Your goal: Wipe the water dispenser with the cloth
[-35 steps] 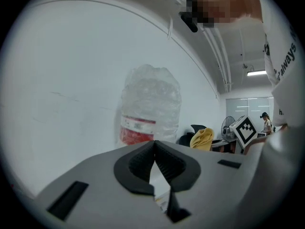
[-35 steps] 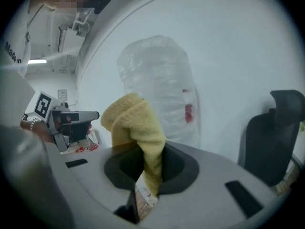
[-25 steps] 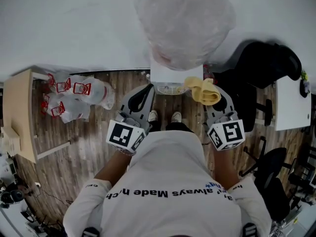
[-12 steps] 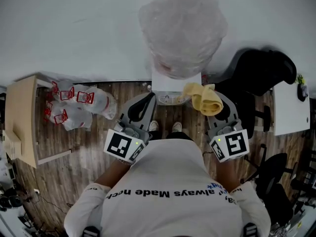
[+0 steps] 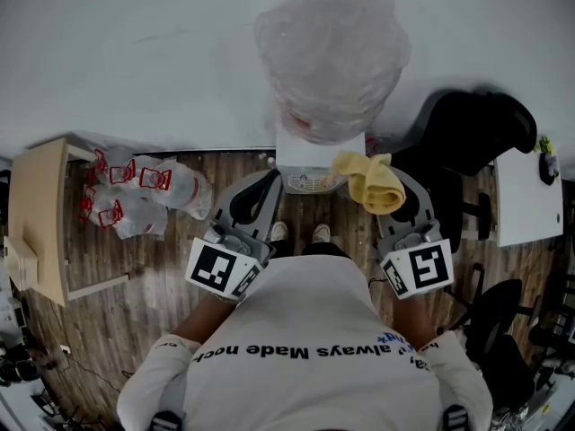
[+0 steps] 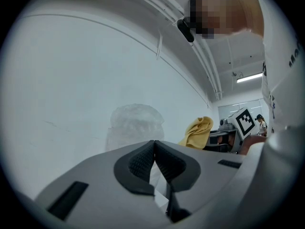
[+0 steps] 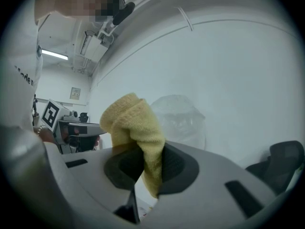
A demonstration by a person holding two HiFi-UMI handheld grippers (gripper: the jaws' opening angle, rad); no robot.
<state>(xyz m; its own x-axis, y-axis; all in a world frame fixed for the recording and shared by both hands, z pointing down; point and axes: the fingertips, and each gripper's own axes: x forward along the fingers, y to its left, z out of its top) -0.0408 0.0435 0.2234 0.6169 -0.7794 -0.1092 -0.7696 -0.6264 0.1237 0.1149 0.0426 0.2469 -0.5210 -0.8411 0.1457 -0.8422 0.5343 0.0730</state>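
Head view: cloth [image 5: 370, 180] just right of the water dispenser [image 5: 320, 147].
My right gripper [image 7: 151, 162] jaws pinch it; left gripper [image 6: 154, 152] jaws pressed together. I'd lay it flat before stroking.

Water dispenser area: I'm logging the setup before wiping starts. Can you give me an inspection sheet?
Surface: wooden floor.
Job's things: water dispenser against the wall, its bottle wrapped in clear plastic; yellow cloth held up beside it, contact cannot be told.
Clutter: plastic bags with red print on the floor, left.
Grippers: left gripper shut, empty; right gripper shut on the cloth.
Cables: nothing seen by the dispenser.
Surroundings: wooden table left; black chair and white desk right.
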